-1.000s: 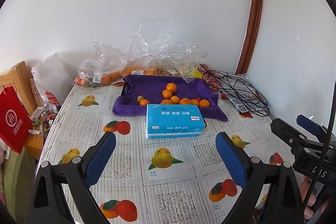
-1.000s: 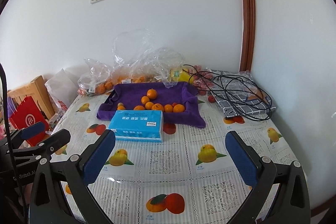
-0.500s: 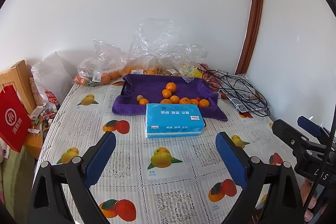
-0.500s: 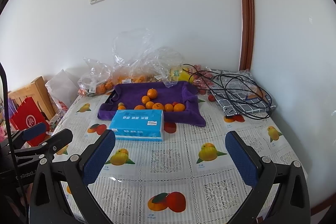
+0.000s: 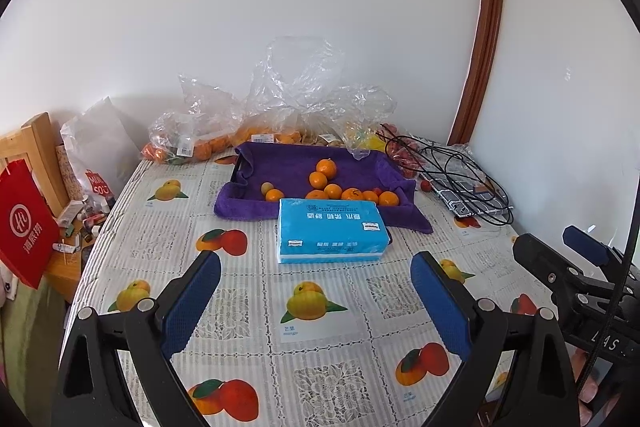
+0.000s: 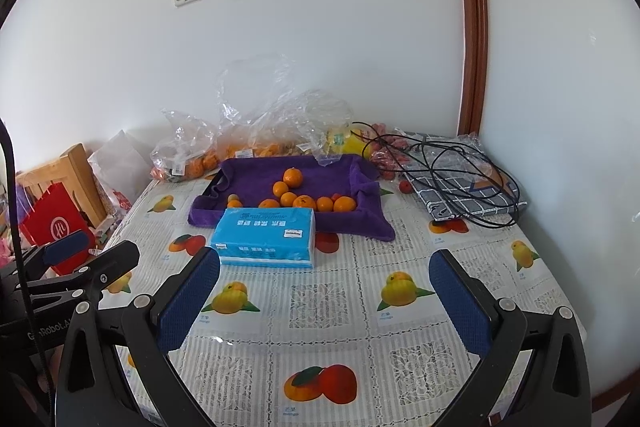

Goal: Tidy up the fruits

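Observation:
Several oranges (image 5: pixel 333 190) (image 6: pixel 304 201) lie loose in a tray lined with a purple towel (image 5: pixel 288 163) (image 6: pixel 256 179) at the far side of the table. More oranges sit in clear plastic bags (image 5: pixel 200 143) (image 6: pixel 188 159) behind it against the wall. My left gripper (image 5: pixel 316 301) hovers open over the near part of the table, empty, well short of the tray. My right gripper (image 6: pixel 324 303) is open and empty too, also near the front. Each gripper shows at the edge of the other's view.
A blue tissue pack (image 5: pixel 330 235) (image 6: pixel 266 237) lies just in front of the tray. Black cables (image 5: pixel 452 167) (image 6: pixel 452 167) rest on a checked cloth at the right back. A red bag (image 5: pixel 24 227) and wooden chair (image 5: pixel 36 143) stand left of the table.
Both views have drifted slightly; the table scene sits a little lower and closer. Nothing was grasped or moved and both grippers stay open.

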